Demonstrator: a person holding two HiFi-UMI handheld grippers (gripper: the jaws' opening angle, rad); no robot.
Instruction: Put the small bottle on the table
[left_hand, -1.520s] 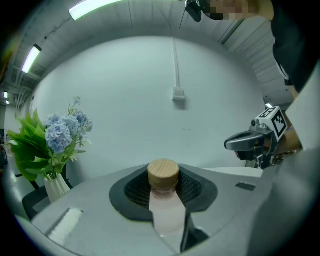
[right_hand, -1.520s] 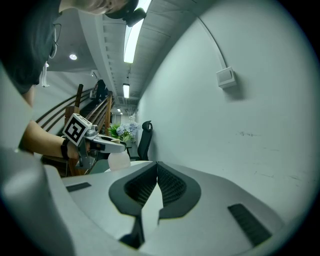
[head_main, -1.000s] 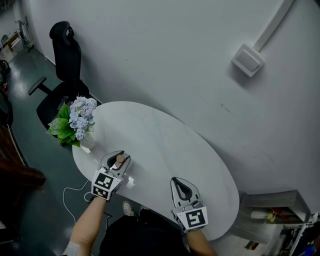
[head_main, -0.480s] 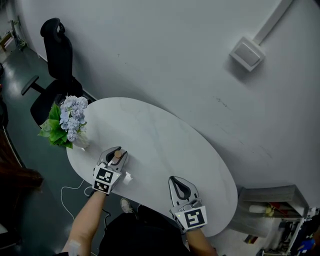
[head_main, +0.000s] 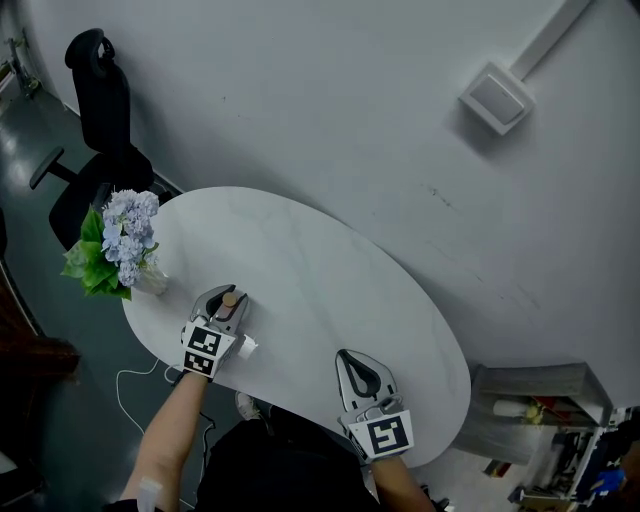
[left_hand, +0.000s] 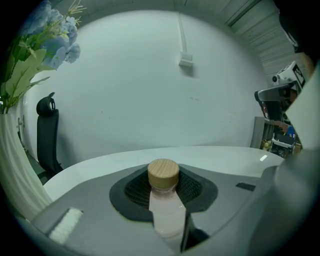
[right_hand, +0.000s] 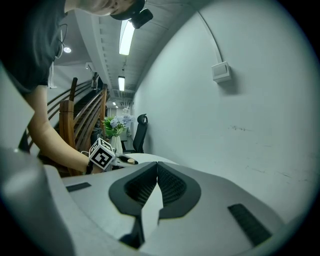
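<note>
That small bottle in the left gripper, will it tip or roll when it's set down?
The bottle looks narrow and tall with a wooden cap on top, so it may tip if released tilted. It seems round, so lying down it would probably roll on the smooth table. Its translucent wall looks stiff, unlikely to squash in the left gripper.

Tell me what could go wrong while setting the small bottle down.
The left hand-held gripper holds the small bottle just under its wooden cap; released before its base meets the table, it could topple.
The flower vase stands near that gripper, so a sideways swing might knock it.
The spot is near the table's edge, so a toppled bottle could roll off.
</note>
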